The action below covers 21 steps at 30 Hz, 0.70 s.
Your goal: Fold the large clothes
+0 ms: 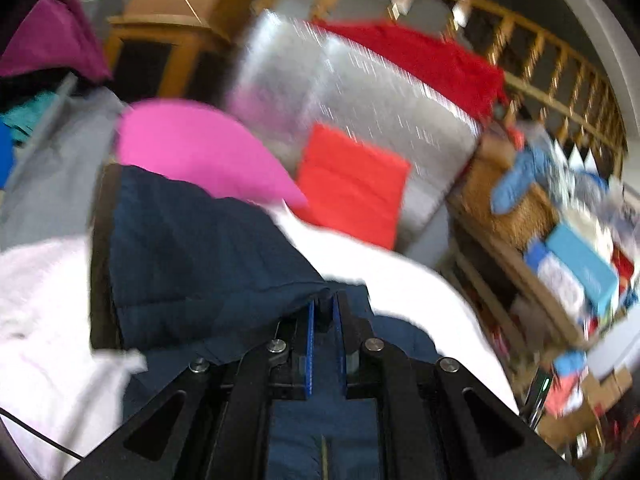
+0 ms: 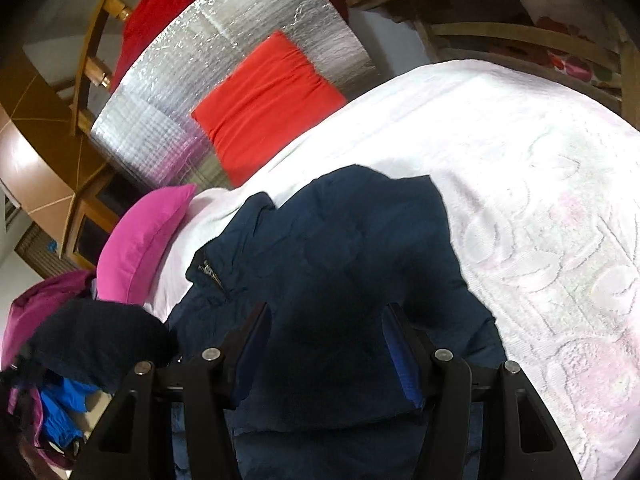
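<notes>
A navy padded jacket [image 2: 340, 248] lies crumpled on a white textured bedspread [image 2: 540, 200]. Its zipper [image 2: 211, 274] shows at the left. My right gripper [image 2: 326, 344] is open, its blue-padded fingers [image 2: 402, 364] spread on either side of the jacket's dark fabric, low over it. In the left wrist view my left gripper [image 1: 323, 312] is shut on a fold of the same navy jacket [image 1: 192, 256] and holds it raised off the bedspread [image 1: 44, 312]. This view is motion-blurred.
A pink pillow [image 2: 140, 240] and an orange-red cushion [image 2: 268, 100] lie by a silver foil panel [image 2: 240, 28] at the head of the bed. A clothes pile [image 2: 60, 360] lies left. Cluttered wooden shelves [image 1: 560, 248] stand right, a wooden rail [image 1: 540, 52] behind.
</notes>
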### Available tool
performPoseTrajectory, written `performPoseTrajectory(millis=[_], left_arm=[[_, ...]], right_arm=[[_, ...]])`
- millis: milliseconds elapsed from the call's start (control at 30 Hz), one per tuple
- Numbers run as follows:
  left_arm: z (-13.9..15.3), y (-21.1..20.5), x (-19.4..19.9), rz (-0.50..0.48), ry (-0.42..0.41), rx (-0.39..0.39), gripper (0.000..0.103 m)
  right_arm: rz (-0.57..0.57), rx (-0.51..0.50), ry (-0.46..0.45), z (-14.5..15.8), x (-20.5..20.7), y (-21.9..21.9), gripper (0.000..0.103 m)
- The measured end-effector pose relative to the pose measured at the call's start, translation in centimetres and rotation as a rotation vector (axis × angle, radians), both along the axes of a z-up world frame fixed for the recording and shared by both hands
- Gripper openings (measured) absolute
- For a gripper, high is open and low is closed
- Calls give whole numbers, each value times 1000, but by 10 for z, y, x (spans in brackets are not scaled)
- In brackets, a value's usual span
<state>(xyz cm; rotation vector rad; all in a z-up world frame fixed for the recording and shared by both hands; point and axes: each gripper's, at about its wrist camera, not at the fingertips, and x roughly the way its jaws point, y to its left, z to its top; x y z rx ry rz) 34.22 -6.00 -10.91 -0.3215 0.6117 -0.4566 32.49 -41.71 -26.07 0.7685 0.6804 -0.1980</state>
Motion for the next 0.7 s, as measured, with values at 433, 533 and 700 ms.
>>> performPoseTrajectory(millis=[433,533,700], left_arm=[[-103,-59,9,-241,451,142,62],[-86,-32,6,-273,457,68,64],[-64,27,17,-201,429,-68,79]], right_arm=[[-14,32,24,-4,2,-13,62],[2,35,24,-3,4,-10,62],[55,-11,27,1,9,8,66]])
